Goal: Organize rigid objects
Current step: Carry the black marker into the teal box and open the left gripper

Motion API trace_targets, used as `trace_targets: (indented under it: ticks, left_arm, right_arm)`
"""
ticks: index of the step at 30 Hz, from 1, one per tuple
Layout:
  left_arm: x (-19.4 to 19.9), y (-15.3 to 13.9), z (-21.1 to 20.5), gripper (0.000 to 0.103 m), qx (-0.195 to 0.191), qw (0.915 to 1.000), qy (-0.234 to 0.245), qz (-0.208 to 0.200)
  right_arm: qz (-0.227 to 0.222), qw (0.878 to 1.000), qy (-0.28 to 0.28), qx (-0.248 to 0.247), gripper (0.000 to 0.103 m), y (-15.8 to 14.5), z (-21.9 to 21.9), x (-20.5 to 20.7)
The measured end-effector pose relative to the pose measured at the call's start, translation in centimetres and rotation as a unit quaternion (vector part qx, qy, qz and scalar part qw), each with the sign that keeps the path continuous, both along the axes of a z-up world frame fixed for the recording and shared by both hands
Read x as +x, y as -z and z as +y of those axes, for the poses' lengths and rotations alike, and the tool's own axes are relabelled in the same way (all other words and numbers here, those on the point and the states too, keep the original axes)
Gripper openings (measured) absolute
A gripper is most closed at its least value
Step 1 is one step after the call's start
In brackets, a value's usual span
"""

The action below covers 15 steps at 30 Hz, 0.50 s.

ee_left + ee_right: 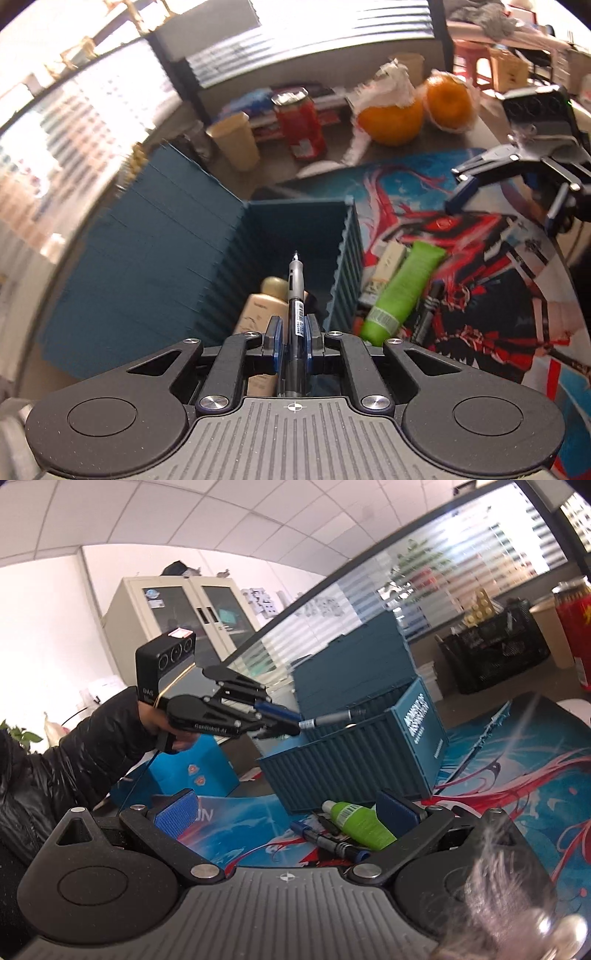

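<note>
My left gripper (294, 326) is shut on a dark pen with a silver tip (296, 291), held tip-forward over the open teal container box (291, 218). A beige bottle (260, 308) lies inside the box. In the right wrist view the left gripper (280, 722) holds the pen (328, 718) above the box (354, 760). My right gripper (288, 814) stands open with nothing between its blue pads, low over the mat. A green tube (360, 823) and a dark marker (328, 842) lie ahead of it. The right gripper (506, 192) also shows in the left wrist view.
The box lid (147, 251) leans open on the left. A printed mat (480, 295) holds the green tube (402, 291), a marker (428, 310) and a small carton (384, 266). Behind stand a red can (301, 122), a paper cup (234, 140) and two wrapped oranges (391, 118).
</note>
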State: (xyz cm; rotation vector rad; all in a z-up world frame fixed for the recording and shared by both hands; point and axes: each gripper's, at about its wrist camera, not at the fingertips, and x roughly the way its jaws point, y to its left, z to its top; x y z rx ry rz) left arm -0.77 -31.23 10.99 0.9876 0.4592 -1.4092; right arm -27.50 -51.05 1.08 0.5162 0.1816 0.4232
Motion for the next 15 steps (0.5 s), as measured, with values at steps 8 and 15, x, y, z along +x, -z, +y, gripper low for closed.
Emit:
trace_targets:
  ticks: [8,15]
  left_arm:
    - [3.1,1.5,-1.4,0.01,0.029,0.9976,0.013,0.061]
    - [4.5,2.2,-1.9,0.011,0.029,0.9942,0.012,0.103]
  right_arm:
    - [0.004,1.0,-0.003,0.015,0.103,0.2,-0.4,0.9]
    - [0.01,1.0,-0.011,0.011,0.103,0.3,-0.2,1.0]
